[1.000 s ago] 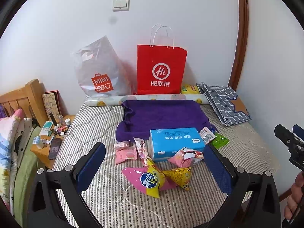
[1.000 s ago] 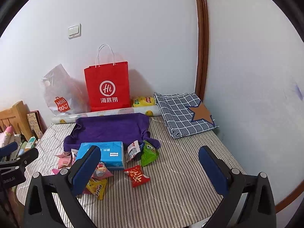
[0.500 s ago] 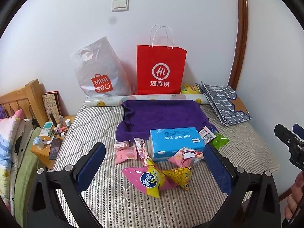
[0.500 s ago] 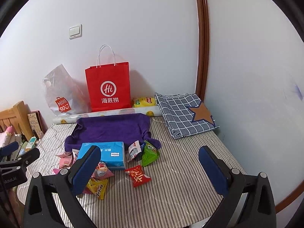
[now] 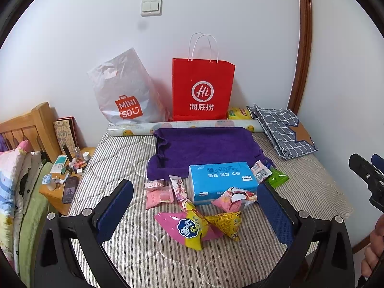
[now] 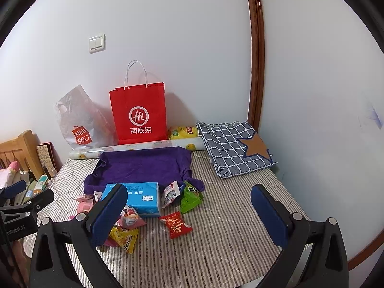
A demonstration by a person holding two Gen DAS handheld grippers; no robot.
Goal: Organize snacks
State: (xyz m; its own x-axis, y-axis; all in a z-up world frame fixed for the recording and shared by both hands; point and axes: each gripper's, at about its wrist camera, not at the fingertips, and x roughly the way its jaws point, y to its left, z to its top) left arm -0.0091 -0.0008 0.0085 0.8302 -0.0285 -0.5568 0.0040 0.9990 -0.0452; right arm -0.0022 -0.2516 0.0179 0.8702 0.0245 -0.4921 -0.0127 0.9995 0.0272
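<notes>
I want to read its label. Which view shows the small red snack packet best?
The right wrist view: the small red snack packet lies unobstructed on the striped bedspread. In the left wrist view I cannot find it; the gripper finger probably hides it.

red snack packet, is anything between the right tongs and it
Nothing visible. The red packet lies alone on the striped mattress, in front of the open right tongs, with bare mattress between. The blue tissue pack and green packet sit behind it, apart from it.
</notes>
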